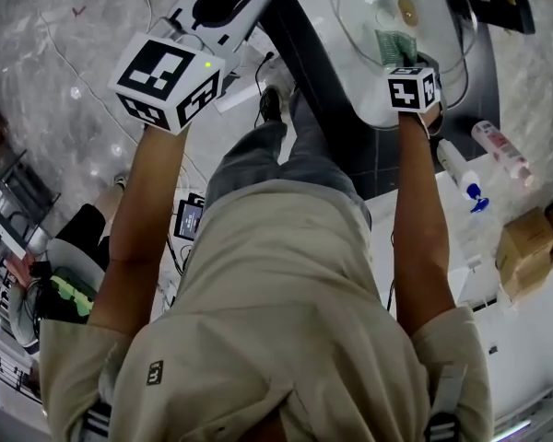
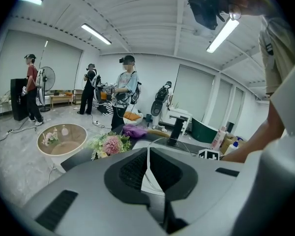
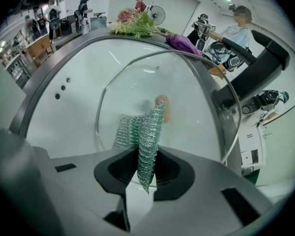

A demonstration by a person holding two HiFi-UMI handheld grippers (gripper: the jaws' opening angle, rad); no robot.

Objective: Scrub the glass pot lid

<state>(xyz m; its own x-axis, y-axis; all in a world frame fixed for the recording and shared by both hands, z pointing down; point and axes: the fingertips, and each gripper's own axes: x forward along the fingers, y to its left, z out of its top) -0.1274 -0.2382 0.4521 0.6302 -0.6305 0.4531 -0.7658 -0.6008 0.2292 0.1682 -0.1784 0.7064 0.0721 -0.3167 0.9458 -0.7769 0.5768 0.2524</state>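
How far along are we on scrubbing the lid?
Done: the right gripper is shut on the green mesh scrubber, and the glass lid lies in the white sink. In hand: the scrubber is over the lid near its knob; contact isn't clear. Left: probably most of the scrubbing, since no suds show. The left gripper is shut, empty, away from the sink.

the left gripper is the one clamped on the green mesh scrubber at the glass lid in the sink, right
Not the left one. The right gripper is clamped on the green mesh scrubber at the glass lid in the sink, as the right gripper view shows. The left gripper has its jaws together with nothing between them.
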